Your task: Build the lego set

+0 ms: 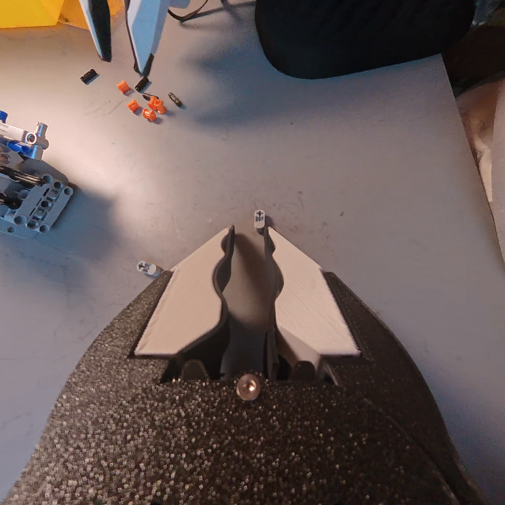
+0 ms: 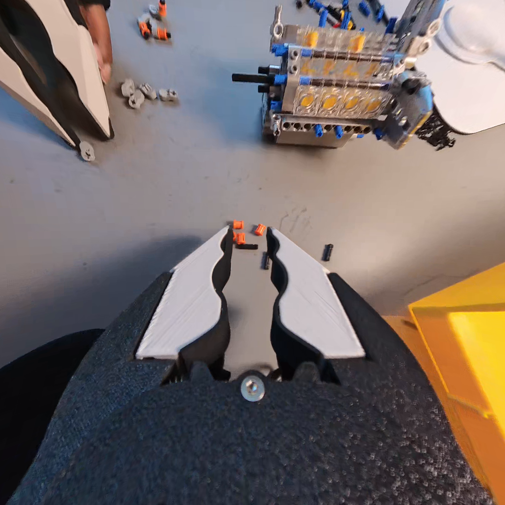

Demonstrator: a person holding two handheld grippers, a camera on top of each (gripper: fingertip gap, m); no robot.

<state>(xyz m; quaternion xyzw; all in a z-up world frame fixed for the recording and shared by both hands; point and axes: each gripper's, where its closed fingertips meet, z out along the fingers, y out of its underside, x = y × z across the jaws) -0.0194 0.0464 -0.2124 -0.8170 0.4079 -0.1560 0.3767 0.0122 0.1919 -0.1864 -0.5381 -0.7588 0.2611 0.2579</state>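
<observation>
left gripper [image 1: 250,228] open beside grey connector [image 1: 258,218]; right gripper [image 2: 248,228] open over orange bushes [image 2: 240,237].

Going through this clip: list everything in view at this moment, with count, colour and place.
orange bushes: four, orange, at the right gripper's tips
black pins: about four, black, among the bushes
grey connectors: several, grey, loose by the left gripper
brick engine model: one, grey, blue and yellow, far side of table
yellow bin: one, yellow, table edge
table: one, grey
left gripper: open, a grey connector just past its tip
right gripper: open, empty
</observation>
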